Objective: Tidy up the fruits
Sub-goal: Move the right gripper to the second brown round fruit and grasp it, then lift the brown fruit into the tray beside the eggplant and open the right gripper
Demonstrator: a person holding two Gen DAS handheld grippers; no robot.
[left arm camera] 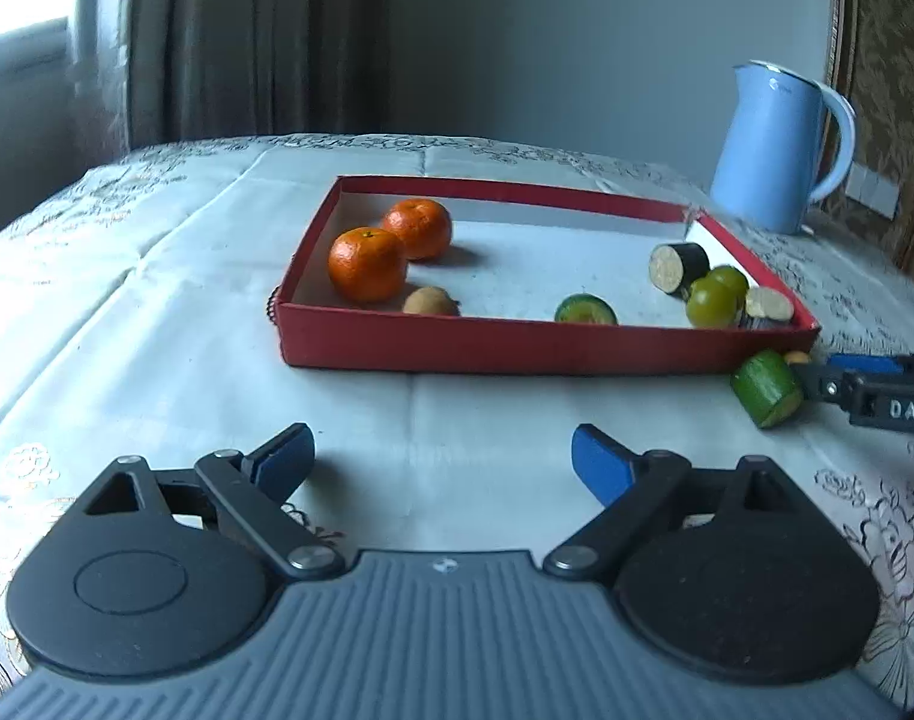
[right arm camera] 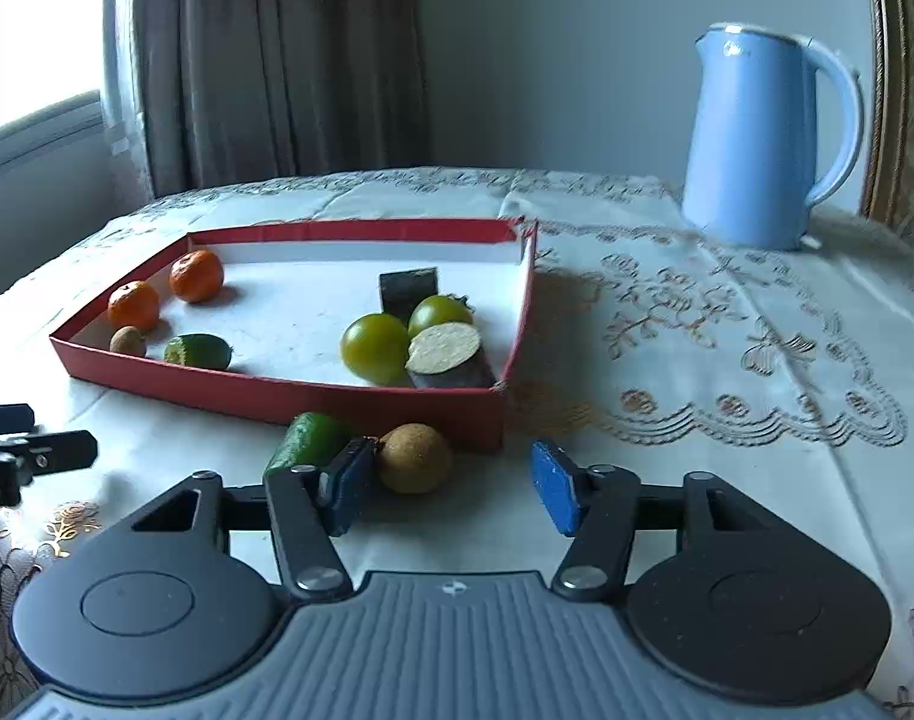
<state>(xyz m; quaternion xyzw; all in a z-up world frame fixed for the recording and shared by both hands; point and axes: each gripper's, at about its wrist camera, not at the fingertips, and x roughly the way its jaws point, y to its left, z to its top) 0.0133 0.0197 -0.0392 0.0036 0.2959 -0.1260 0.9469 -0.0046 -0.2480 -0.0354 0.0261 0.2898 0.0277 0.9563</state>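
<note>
— Fruits: where do they lie?
— Mostly in the red tray (right arm camera: 276,399) on the bench (right arm camera: 697,420): two oranges (right arm camera: 197,276), two green tomatoes (right arm camera: 375,348), a small kiwi (right arm camera: 127,340). A yellow-brown fruit (right arm camera: 413,457) and a green cucumber piece (right arm camera: 309,443) lie outside, just beside the tray's near wall.
— And the tongs?
— Right tongs (right arm camera: 450,495) are spread, low near the yellow-brown fruit, one pad just beside it. Left tongs (left arm camera: 441,462) are spread too, holding nothing, apart from the tray.

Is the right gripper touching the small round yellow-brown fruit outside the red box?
Cannot tell. In the right wrist view the open right gripper has one blue finger beside the yellow-brown fruit; no plain gap or contact.
</note>
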